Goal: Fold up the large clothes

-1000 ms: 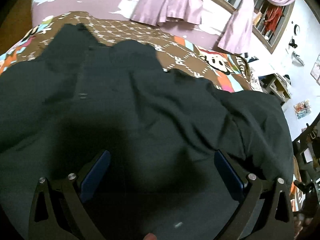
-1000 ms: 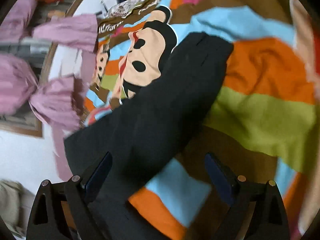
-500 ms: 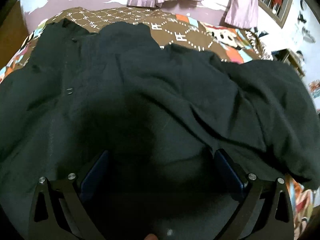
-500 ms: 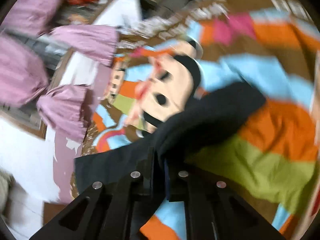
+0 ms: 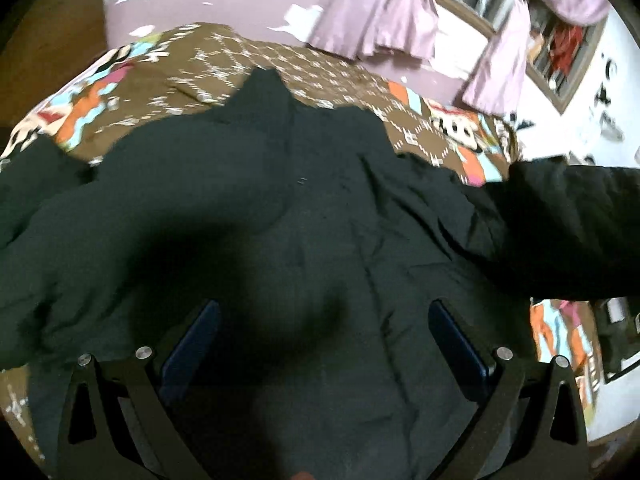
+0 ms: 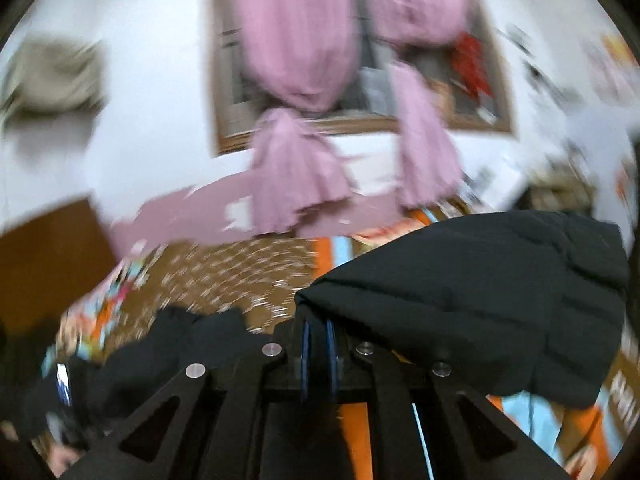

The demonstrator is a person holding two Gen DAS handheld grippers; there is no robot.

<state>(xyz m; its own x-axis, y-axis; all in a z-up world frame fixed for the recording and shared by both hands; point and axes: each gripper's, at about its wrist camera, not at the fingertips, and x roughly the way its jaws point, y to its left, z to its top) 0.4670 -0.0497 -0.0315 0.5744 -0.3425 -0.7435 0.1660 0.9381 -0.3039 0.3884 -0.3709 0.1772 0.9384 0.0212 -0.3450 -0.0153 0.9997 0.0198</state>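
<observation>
A large black garment lies spread over a bed with a colourful patterned cover. My left gripper is open, its blue pads wide apart just above the garment's body. My right gripper is shut on the garment's sleeve and holds it lifted above the bed. The lifted sleeve also shows at the right of the left wrist view. The rest of the garment lies lower left in the right wrist view.
Pink curtains hang at a wooden-framed window behind the bed. A purple and white wall runs along the far side. Cluttered shelves stand beyond the bed's right edge.
My right gripper closed on the sleeve and lifted it up and across, swinging toward the window. My left gripper stayed open above the garment's body and shifted slightly.
</observation>
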